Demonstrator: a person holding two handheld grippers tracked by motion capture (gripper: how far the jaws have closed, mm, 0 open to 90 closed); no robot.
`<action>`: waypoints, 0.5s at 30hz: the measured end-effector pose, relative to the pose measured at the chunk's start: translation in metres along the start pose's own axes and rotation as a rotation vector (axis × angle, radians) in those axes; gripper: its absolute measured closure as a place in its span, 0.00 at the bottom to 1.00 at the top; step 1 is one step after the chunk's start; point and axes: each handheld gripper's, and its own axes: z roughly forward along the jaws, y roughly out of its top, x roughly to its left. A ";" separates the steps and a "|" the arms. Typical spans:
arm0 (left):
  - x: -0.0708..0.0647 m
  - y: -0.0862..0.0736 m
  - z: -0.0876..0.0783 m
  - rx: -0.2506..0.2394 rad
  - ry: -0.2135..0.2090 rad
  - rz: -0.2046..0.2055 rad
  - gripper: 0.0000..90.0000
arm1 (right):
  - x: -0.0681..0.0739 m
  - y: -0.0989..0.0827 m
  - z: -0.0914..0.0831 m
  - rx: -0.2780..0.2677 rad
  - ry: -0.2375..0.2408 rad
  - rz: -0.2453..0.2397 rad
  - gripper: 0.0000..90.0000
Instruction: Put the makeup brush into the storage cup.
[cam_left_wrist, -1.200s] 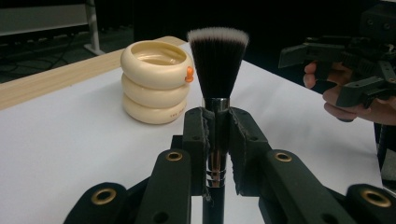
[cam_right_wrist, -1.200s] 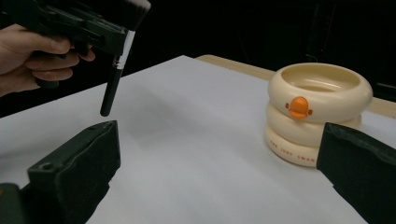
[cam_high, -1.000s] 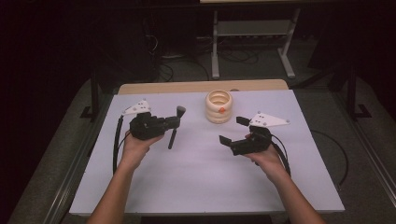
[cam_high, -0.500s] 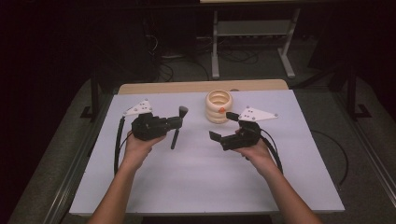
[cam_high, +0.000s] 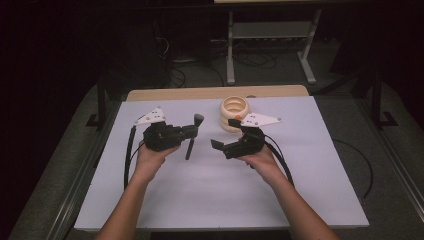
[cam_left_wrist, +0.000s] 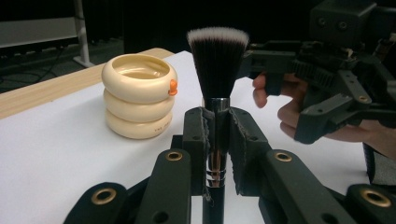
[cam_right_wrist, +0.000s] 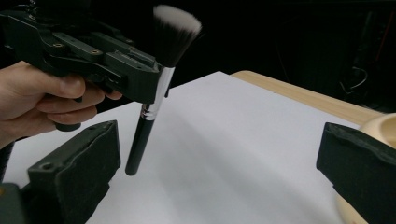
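A: A dark room, and a white-covered worktop (cam_high: 215, 195) with a pale wooden strip along its far edge. What's on it?

B: A cream-coloured holder of three stacked plastic rings (cam_high: 235, 114) with a small orange knob stands near the far edge. The right hand-held gripper (cam_high: 226, 136) is just in front of it.

A: And the black-handled makeup brush with the white-tipped bristles (cam_left_wrist: 217, 93)?

B: It's off the worktop, clamped in the left hand-held gripper (cam_left_wrist: 218, 135). The padded jaws press on its silver ferrule from both sides, with the bristles pointing up and away from the person and the handle hanging down towards the sheet.

A: Is the right one holding anything?

B: No. Its jaws stand wide apart with nothing between them, aimed at the brush from close by. In the right gripper view the handle's tip sits just beyond its near jaw.
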 end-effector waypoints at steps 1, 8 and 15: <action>0.000 0.000 0.000 -0.001 0.000 -0.001 0.86 | 0.001 0.000 0.002 0.002 0.004 0.007 0.00; -0.002 -0.002 0.004 -0.002 -0.007 -0.006 0.86 | 0.001 -0.006 0.013 0.010 0.031 0.021 0.00; -0.003 -0.003 0.009 0.000 -0.012 -0.002 0.86 | 0.002 -0.012 0.021 0.054 0.064 0.051 0.06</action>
